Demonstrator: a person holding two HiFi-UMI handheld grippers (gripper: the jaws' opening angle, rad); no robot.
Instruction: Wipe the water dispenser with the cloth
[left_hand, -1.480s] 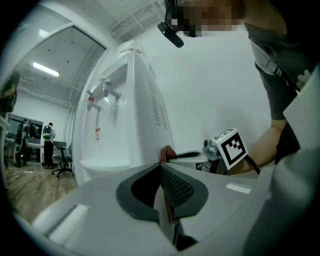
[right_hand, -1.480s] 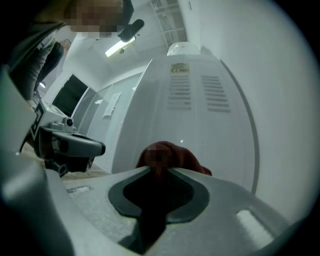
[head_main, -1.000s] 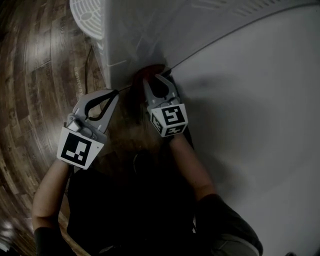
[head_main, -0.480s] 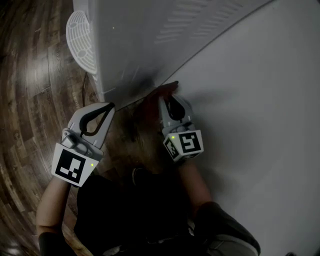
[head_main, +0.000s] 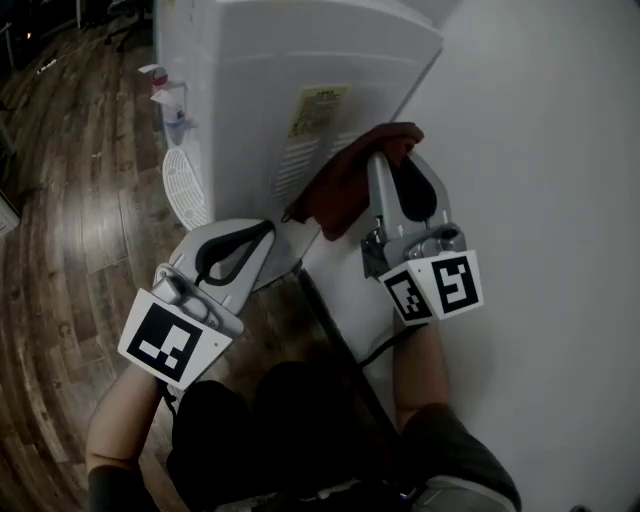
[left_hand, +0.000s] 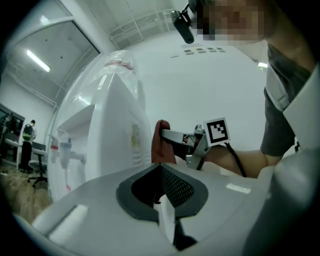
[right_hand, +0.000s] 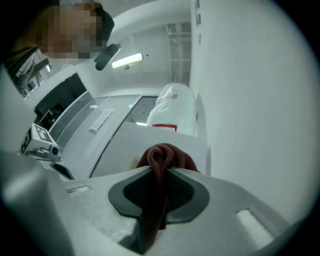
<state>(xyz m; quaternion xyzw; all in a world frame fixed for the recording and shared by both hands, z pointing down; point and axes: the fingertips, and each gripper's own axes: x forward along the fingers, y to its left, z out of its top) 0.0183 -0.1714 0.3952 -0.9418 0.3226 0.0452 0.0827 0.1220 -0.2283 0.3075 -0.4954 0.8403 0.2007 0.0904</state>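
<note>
Centrally, the right claw is clamped on the cloth. A rolled fold of the dark red fabric bulges above the jaw tips, and a tail runs down between the pads. The head view shows the rest of the cloth hanging off the claw's left side, bunched against the white side panel of the water dispenser. It sits below the yellow label and beside the vent slots. Whether the fabric presses on the panel or only lies just beside it cannot be told.

The left claw has its jaws together on nothing and points at the lower part of the same panel, apart from the cloth. Its own view shows the closed tips, with the cloth and the right claw beyond.

Farther out, a bottle stands on top of the dispenser and the taps project from its front over a round drip grille. A white wall lies close on the right and a wood floor on the left.

Handling, as judged: the cloth is light, soft and limp, so it drapes and folds. A gathered bunch gripped deep between the pads, as here, should resist slipping when dragged. The dispenser panel looks smooth and rigid, and the narrow gap at the wall may restrict the stroke.
</note>
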